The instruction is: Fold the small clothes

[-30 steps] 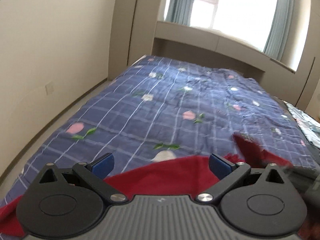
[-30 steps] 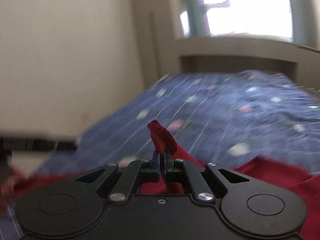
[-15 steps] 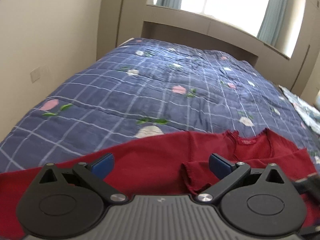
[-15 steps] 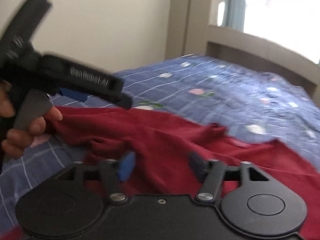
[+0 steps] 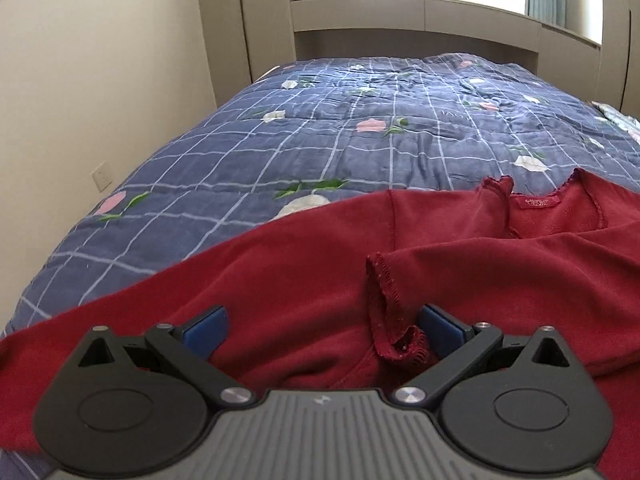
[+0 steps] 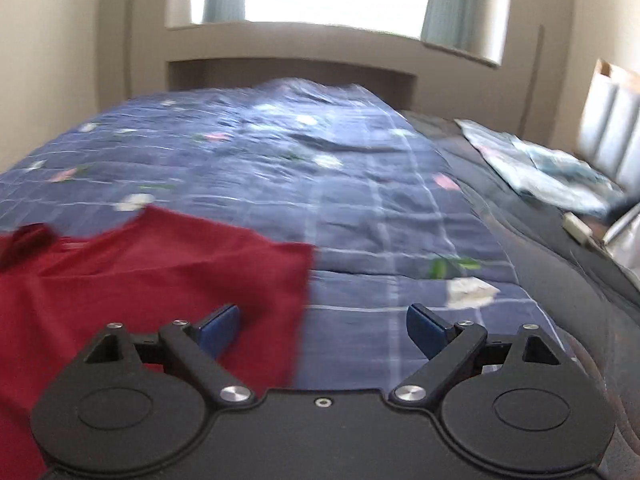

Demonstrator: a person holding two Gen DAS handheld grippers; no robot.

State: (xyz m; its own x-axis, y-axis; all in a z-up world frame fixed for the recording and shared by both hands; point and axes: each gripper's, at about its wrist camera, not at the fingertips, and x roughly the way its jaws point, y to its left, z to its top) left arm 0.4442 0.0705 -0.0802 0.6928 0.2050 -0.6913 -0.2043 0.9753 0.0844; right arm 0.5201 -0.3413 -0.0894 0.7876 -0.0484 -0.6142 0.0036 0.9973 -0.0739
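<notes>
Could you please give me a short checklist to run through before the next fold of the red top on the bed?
1. Left gripper open over the red top: ok.
2. Right gripper empty, its jaws having just been opening: ok.
3. Sleeve cuff folded in over the body: ok.
4. Top's straight edge flat on the quilt: ok.
5. Whole top free of wrinkles: cannot tell, partly hidden.

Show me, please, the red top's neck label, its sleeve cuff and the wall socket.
neck label (image 5: 537, 202), left wrist view, middle of label.
sleeve cuff (image 5: 386, 280), left wrist view, stitched edge.
wall socket (image 5: 102, 176), left wrist view, plate's face.
</notes>
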